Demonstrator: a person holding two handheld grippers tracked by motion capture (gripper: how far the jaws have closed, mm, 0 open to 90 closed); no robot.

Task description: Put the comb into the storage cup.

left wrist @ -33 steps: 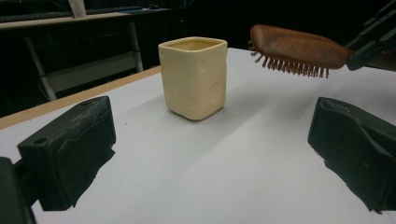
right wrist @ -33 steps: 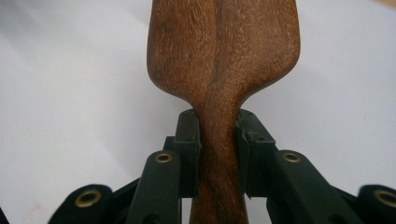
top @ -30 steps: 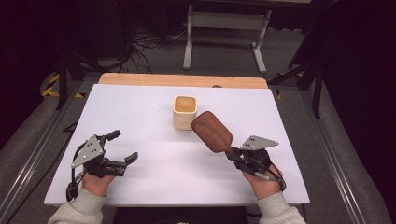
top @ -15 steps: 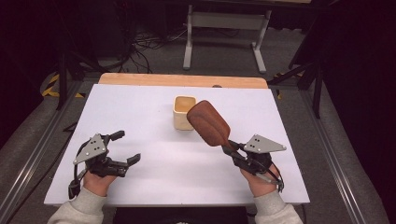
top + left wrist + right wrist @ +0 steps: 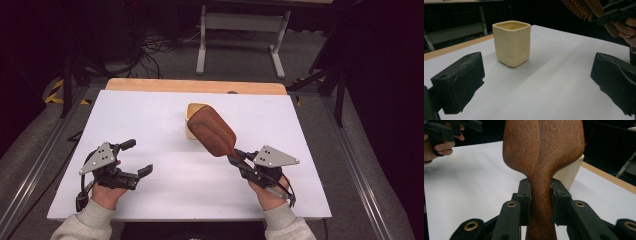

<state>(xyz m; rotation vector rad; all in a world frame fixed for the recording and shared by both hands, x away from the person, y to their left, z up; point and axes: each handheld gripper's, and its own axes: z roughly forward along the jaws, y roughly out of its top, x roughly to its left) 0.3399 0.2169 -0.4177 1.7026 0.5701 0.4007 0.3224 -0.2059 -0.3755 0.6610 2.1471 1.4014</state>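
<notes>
The right gripper (image 5: 239, 159), clamped on the handle of a wooden brush (image 5: 211, 131), has swung the brush head leftward over the cream cup (image 5: 192, 111) (likely bound for it), raised off the white table (image 5: 165, 195). The left gripper (image 5: 139, 159) waits spread and empty. Its own view reveals bristles (image 5: 581, 8) beneath the head; the right gripper view shows the jaws pinching the neck
</notes>
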